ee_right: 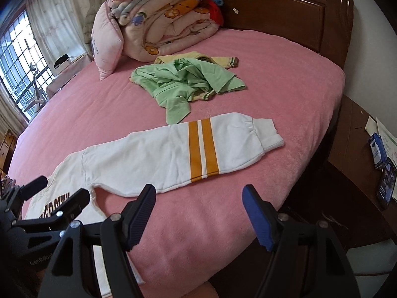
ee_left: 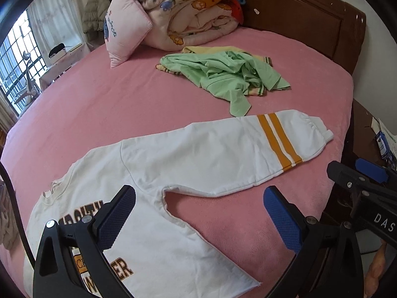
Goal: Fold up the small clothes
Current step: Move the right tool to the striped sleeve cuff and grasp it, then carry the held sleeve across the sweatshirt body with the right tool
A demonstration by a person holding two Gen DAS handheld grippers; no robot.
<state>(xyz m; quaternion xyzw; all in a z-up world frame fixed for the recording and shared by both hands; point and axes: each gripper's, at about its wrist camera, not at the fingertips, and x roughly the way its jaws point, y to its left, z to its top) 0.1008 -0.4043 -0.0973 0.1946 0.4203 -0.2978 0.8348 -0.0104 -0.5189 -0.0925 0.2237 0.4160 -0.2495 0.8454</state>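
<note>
A white sweatshirt (ee_left: 188, 164) lies flat on a pink bed (ee_left: 99, 104), its printed lettering partly hidden behind the left gripper (ee_left: 198, 213) and its far side cut off, while the right gripper (ee_right: 198, 213) hovers nearby, both with jaws apart and empty.

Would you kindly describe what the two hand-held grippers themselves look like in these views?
Both look alike. The left hand-held gripper has a black plastic frame with triangular cut-outs and silver screws, and two flat fingers faced with dark blue, finely textured pads. The right hand-held gripper has the same black frame, screws and blue pads. White lettering is partly visible on each black body. No cables or sleeves show.
</note>
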